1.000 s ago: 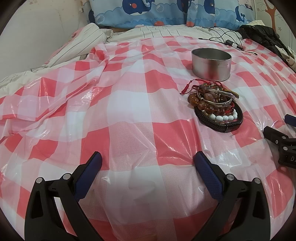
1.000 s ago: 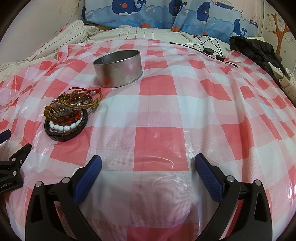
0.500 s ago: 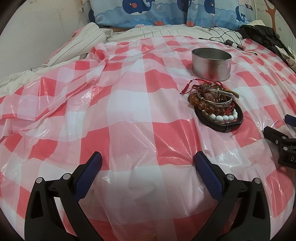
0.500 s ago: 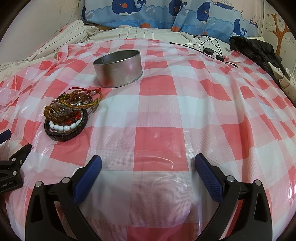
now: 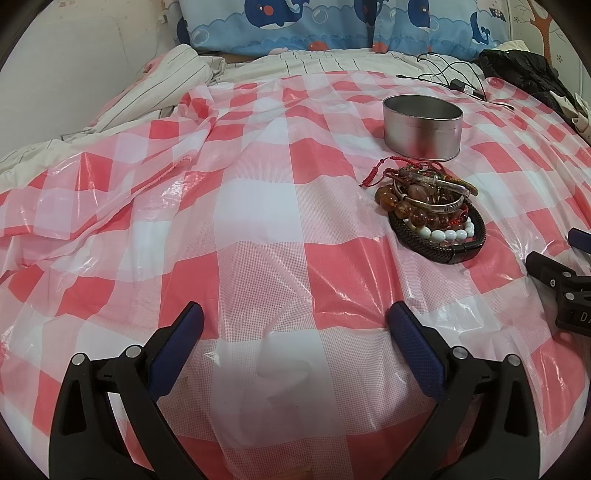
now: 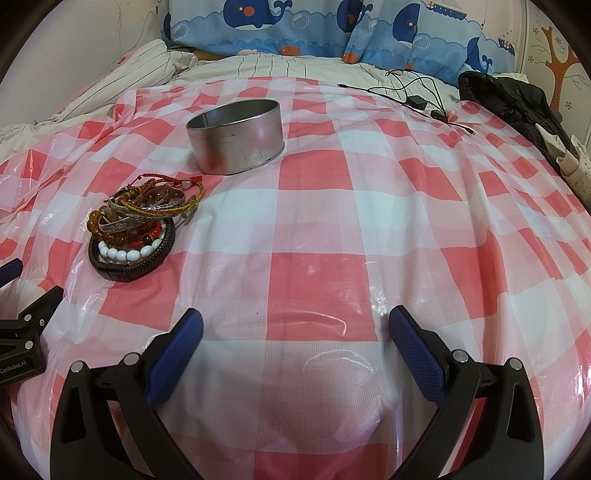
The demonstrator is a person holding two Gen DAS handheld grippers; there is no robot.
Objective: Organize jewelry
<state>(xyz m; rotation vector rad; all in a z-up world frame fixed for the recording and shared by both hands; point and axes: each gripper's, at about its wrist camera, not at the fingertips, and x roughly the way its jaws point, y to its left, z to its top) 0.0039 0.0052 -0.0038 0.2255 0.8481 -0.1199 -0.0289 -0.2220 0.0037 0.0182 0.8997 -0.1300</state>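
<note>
Bed covered by a red-and-white checked plastic sheet point(image 5: 258, 206), glossy, wrinkled, bunched up far left of the left gripper. Striped bedding point(image 5: 177, 74) shows past the sheet's far edge. Two whale-print pillows point(image 6: 258, 29) against the back; white wall point(image 5: 74, 55) at far left. Tangle of black cables point(image 6: 417, 96) and a black jacket point(image 6: 517, 99) lie far ahead-right of the right gripper.

Left gripper point(image 5: 295, 332): fingers spread wide apart, nothing between them, over bare sheet. Right gripper point(image 6: 295, 332): also wide apart, holding nothing. Each gripper's edge shows in the other's view, so they sit side by side, near each other.

One round metal tin point(image 5: 423, 127), open top, upright on the sheet; inside looks empty from the left view. It is ahead-right of the left gripper, ahead-left of the right gripper.

One pile of bracelets point(image 5: 432, 210) just in front of the tin, close but whether touching unclear. Ahead-right of the left gripper, ahead-left of the right gripper, nearer than the tin. Countable in the pile: one black braided band at the bottom, one white bead string, one amber bead string, two silver bangles, several red and coloured cords; exact total cannot be told, pieces overlap.
</note>
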